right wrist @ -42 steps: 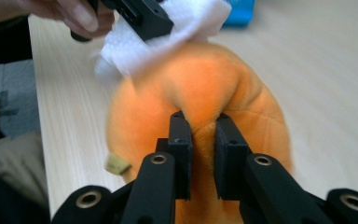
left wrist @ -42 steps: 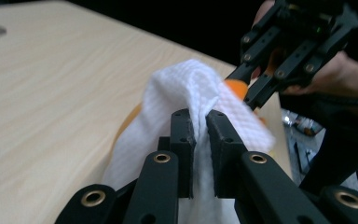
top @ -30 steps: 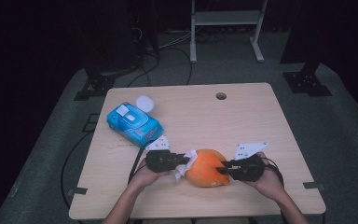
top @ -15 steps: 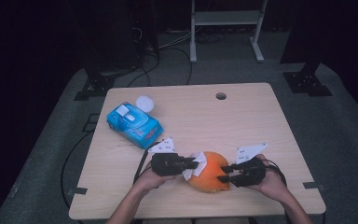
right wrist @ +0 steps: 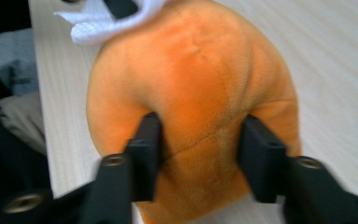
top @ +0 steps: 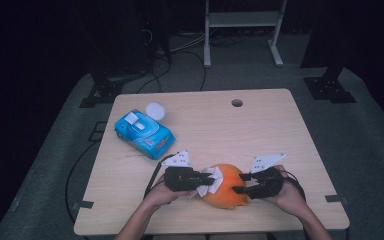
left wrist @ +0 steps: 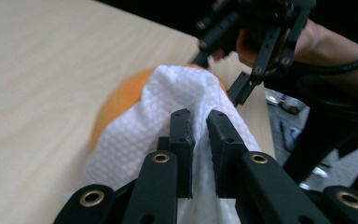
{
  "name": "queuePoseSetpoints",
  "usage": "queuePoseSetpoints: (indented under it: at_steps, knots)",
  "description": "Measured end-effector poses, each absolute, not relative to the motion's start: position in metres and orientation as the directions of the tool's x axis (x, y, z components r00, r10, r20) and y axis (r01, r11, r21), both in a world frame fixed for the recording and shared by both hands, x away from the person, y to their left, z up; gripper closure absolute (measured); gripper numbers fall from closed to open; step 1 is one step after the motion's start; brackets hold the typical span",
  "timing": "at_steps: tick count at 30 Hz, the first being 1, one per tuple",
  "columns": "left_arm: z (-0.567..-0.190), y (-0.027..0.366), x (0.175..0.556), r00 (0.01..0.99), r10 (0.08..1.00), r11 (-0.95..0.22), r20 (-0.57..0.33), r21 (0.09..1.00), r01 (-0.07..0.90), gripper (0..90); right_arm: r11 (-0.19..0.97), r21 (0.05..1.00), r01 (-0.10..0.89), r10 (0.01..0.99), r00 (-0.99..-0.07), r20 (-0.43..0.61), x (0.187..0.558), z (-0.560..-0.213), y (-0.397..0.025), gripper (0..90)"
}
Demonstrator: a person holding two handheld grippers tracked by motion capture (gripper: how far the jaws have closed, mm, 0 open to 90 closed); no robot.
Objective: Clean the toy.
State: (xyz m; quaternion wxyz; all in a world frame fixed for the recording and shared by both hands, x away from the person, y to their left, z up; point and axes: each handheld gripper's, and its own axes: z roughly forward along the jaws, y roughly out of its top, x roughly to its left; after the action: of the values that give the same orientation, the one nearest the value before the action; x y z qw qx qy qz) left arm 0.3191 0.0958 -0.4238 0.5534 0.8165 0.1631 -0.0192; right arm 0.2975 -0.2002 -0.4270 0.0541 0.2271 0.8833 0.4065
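Since a second ago we have slid the orange plush slightly toward the desk's near edge. Our right gripper pinches its side between the fingers; our left gripper clamps a white wipe against it. Writing on the blue wipes pack is unreadable.

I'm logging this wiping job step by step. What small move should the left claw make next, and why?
Probably drag the white wipe a little further across the orange plush toy. The left claw is pinched shut on the wipe, which is draped over the toy's top, while the right claw squeezes the toy's side and steadies it on the table.
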Motion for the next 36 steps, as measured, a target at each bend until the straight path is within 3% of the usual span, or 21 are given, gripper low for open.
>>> queuePoseSetpoints:
  at_steps: [8,12,17,28,32,36]
  knots:
    - [-0.41,0.114,0.324,0.933,0.284,-0.247,-0.223,0.923,0.296,80.9,0.534,0.798,0.278,0.44,-0.898,0.019,0.289,-0.414,-0.189,68.5]
    - [-0.41,0.109,0.322,0.94,0.253,-0.245,-0.227,0.925,0.289,80.9,0.547,0.797,0.256,0.425,-0.905,-0.001,0.288,-0.414,-0.182,68.3]
    - [-0.431,0.1,0.325,0.939,0.297,-0.356,-0.174,0.892,0.278,81.0,0.562,0.779,0.278,0.42,-0.907,0.02,0.294,-0.422,-0.19,66.7]
    - [-0.438,0.118,0.334,0.915,0.376,-0.416,-0.146,0.856,0.307,81.2,0.539,0.774,0.331,0.43,-0.899,0.085,0.302,-0.427,-0.2,65.4]
    - [-0.432,0.117,0.332,0.916,0.369,-0.381,-0.158,0.873,0.304,81.3,0.547,0.773,0.323,0.44,-0.896,0.064,0.299,-0.426,-0.197,65.0]
    - [-0.416,0.106,0.323,0.939,0.3,-0.325,-0.169,0.907,0.267,81.3,0.557,0.774,0.301,0.437,-0.899,0.034,0.295,-0.423,-0.19,64.3]
